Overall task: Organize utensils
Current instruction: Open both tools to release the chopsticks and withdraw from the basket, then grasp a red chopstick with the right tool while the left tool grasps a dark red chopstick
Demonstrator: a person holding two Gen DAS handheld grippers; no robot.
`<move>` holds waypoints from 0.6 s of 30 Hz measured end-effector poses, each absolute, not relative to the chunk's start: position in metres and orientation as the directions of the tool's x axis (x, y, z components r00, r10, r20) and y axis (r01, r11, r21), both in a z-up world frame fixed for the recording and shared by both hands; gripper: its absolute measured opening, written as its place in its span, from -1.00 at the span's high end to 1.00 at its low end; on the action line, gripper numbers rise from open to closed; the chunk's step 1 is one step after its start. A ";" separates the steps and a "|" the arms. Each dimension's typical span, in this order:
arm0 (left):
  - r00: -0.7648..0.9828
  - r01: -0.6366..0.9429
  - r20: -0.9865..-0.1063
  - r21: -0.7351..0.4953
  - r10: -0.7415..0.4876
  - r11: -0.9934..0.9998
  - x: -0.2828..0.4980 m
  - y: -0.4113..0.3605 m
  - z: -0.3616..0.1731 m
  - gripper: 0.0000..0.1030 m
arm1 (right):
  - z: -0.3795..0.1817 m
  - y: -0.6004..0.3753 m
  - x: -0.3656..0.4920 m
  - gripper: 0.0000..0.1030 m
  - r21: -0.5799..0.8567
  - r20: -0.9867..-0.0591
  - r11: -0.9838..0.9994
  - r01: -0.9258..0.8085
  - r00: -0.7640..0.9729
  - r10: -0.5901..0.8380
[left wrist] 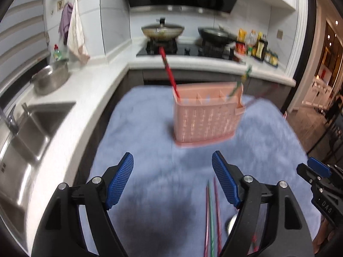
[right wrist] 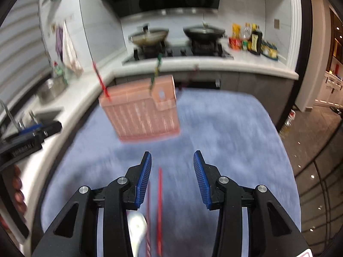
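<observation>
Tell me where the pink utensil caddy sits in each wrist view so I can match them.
Left wrist: the pink utensil caddy stands right of centre on the blue cloth.
Right wrist: it stands left of centre, above the fingertips.
Shared landmark: the red chopstick leaning out of its left end.

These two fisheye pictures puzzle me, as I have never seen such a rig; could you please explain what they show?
There is no robot here: a person carries a hand-held two-finger gripper in each hand, each with a camera looking along its blue-padded fingers. One picture is from the left gripper, the other from the right gripper. Both stand open and hold nothing. Below them a blue fuzzy cloth covers a table in a kitchen. On it stands a pink slotted plastic utensil basket with a red chopstick already in it. Thin red and green chopsticks and a white spoon lie loose on the cloth.
</observation>
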State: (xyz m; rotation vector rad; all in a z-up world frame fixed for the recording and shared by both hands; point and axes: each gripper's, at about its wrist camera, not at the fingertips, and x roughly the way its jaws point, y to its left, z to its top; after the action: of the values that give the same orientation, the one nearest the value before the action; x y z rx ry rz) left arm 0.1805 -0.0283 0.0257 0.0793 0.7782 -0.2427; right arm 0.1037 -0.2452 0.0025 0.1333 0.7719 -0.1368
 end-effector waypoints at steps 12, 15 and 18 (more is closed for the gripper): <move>0.562 0.236 -0.813 -0.022 -0.155 0.971 0.132 -0.016 -0.051 -0.40 | -0.079 -0.223 0.055 0.22 0.081 -0.822 0.980 0.179 0.568 -0.036; 0.554 0.231 -0.820 -0.015 -0.144 0.973 0.126 -0.015 -0.057 -0.40 | -0.090 -0.218 0.055 0.22 0.071 -0.832 0.982 0.174 0.554 -0.038; 0.544 0.228 -0.826 -0.021 -0.145 0.973 0.123 -0.014 -0.060 -0.39 | -0.096 -0.216 0.057 0.25 0.062 -0.835 0.983 0.172 0.549 -0.043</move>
State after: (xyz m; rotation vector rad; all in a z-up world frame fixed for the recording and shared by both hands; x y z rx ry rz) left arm 0.1231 -0.0145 -0.0600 0.0927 0.9708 -0.2215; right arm 0.0566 -0.2163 -0.0960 0.1426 0.9820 -0.1276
